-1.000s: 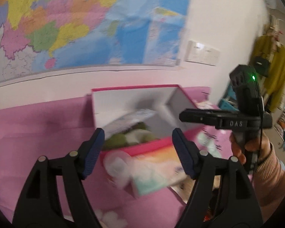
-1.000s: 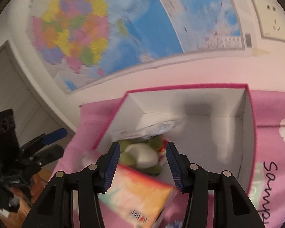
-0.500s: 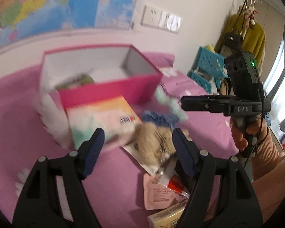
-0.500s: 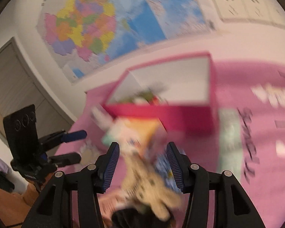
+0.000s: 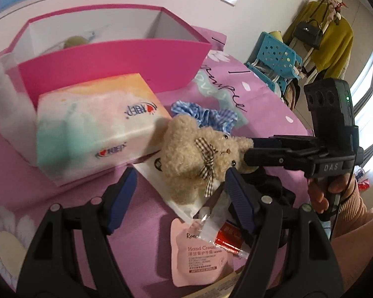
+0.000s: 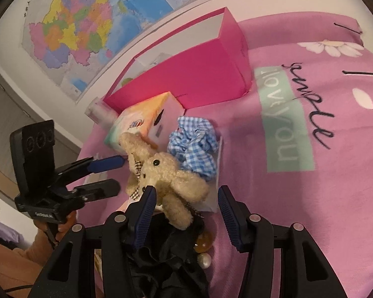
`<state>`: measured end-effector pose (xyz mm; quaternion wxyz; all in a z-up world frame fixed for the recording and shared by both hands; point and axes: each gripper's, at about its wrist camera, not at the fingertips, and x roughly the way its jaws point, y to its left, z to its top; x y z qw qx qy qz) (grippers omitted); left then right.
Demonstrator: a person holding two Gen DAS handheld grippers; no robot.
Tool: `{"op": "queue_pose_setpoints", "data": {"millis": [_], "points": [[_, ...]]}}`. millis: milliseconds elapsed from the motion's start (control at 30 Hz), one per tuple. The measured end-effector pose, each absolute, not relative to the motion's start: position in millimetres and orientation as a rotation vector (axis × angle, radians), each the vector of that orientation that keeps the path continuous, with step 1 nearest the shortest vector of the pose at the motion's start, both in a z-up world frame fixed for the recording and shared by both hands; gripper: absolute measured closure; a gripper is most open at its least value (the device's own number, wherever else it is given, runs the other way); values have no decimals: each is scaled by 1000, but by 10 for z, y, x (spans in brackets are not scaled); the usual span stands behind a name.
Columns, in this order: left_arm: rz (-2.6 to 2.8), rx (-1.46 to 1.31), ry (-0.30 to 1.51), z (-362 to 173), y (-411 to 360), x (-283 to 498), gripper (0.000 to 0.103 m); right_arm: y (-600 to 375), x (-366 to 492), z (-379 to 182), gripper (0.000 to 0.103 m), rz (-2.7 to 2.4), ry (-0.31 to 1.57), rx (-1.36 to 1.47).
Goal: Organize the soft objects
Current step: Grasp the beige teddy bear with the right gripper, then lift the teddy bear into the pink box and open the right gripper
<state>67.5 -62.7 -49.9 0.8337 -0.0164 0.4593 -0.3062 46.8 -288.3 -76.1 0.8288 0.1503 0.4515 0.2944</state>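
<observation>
A tan plush bear [image 5: 196, 159] with a checked bow lies on a white packet on the pink cloth; it also shows in the right wrist view [image 6: 166, 176]. A blue gingham scrunchie [image 5: 206, 114] lies just behind it, also seen in the right wrist view [image 6: 194, 146]. A black fabric piece [image 6: 166, 255] lies under the right gripper. My left gripper [image 5: 179, 198] is open, its jaws either side of the bear's lower half. My right gripper [image 6: 186, 206] is open, straddling the bear's head end. A pink box [image 5: 112, 57] holds a greenish soft thing [image 5: 75, 41].
A pastel tissue pack [image 5: 92, 124] leans against the box front. A clear bottle [image 5: 2, 94] stands at the box's left. A pink hand-cream sachet [image 5: 201, 255] and a red packet [image 5: 230, 241] lie near the left gripper. Beads [image 6: 204, 248] lie by the black fabric.
Both grippers have swung down from above the pink box to the pile in front of it. They now flank the plush bear, both still open.
</observation>
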Motion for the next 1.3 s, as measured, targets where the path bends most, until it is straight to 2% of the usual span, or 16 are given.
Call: {"op": "queue_pose_setpoints", "data": {"millis": [133,233,267,500,867,1300], "points": [[-672,-44,998,-537,-678,719,40,-2852,478,-783,52,624,949,319],[-691,-61,1012,-562,-717,741,42,-2857,446,-776,67,625,936,317],[-692,-60,1013,-563,-742,744,42,-2860,443,-773,75,626,932,315],[-705,-72,1009,-528,-777,712,42,-2861,394,-721,86,602,906,283],[-742,-115,926,-169,-775,682,42,-2909,355,-248,86,614,787,231],[-662,-97,844,274,-731,1122,42,-2818,761,194,86,632,677,202]]}}
